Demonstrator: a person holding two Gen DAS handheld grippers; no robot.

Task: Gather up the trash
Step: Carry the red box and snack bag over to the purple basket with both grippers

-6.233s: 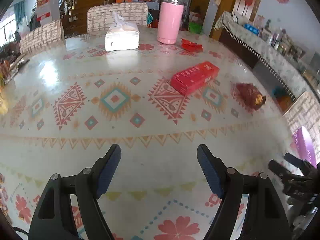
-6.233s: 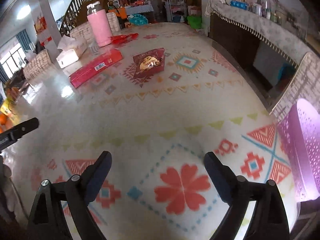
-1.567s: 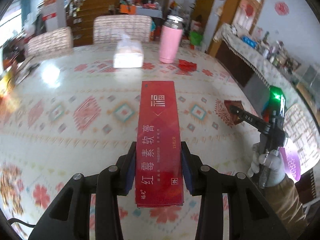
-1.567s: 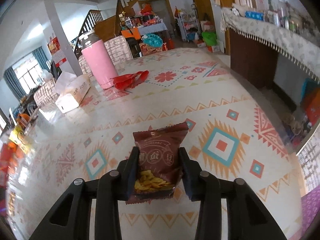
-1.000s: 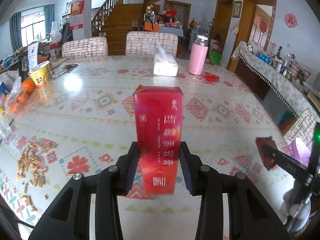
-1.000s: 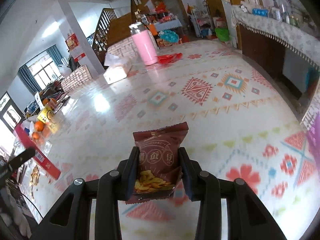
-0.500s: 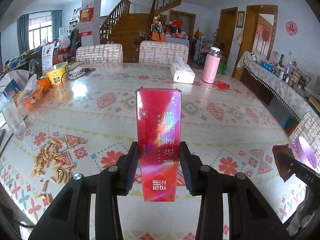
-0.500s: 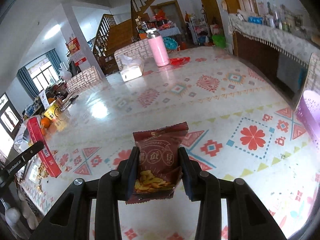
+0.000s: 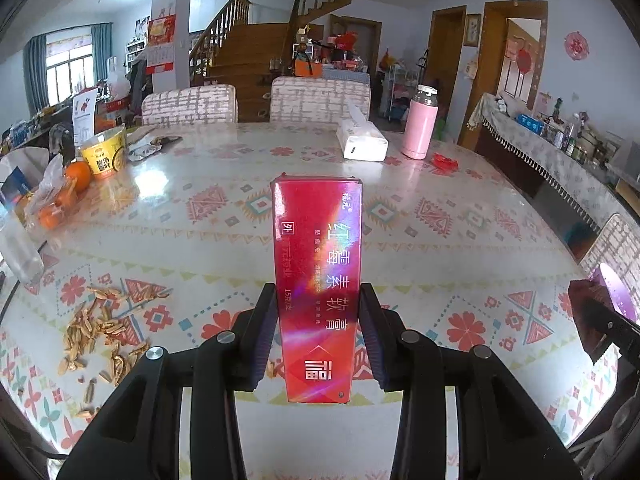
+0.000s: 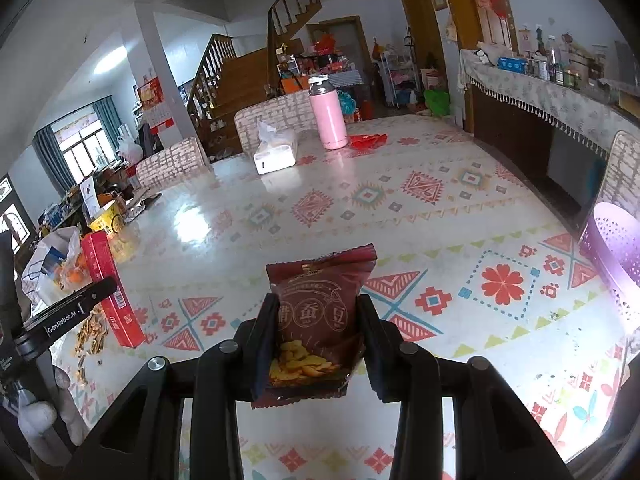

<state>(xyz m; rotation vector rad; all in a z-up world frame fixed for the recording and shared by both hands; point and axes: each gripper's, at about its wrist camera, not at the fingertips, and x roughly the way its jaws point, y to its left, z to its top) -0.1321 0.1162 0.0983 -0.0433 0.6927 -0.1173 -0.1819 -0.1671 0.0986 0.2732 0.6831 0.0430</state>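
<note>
2 loads: left gripper (image 9: 318, 336) fingers clamp red carton (image 9: 316, 280); right gripper (image 10: 318, 344) fingers clamp snack packet (image 10: 320, 312).
Reason: both lifted clear of counter (image 10: 400, 208), likely bound for purple bin (image 10: 616, 256).

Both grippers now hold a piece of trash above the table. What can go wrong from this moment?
1. The left gripper clamps the long red box only near its lower end, so the box may pivot or slip out.
2. The right gripper pinches the soft snack bag; it may crumple and slide free.
3. The purple basket stands beside the table's edge, near a chair; a drop may miss it.
</note>
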